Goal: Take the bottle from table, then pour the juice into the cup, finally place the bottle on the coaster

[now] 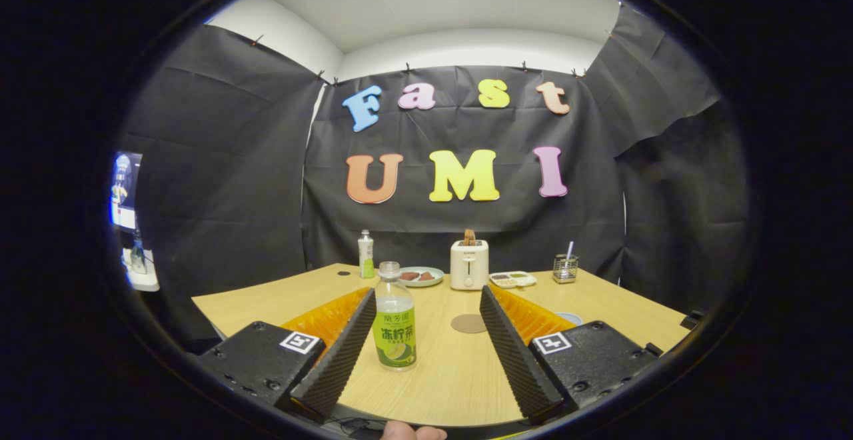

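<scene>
The gripper (425, 307) is standing released around the clear green-labelled plastic bottle (394, 323), which is hugging one finger, so centring before clenching seems wise.

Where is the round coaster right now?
The coaster lies flat on the table, beyond the open gripper, right of the bottle and nearer than the toaster.

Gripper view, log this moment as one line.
gripper: jaws open | clear green-labelled plastic bottle: upright between jaws, untouched | round brown coaster: bare
</scene>
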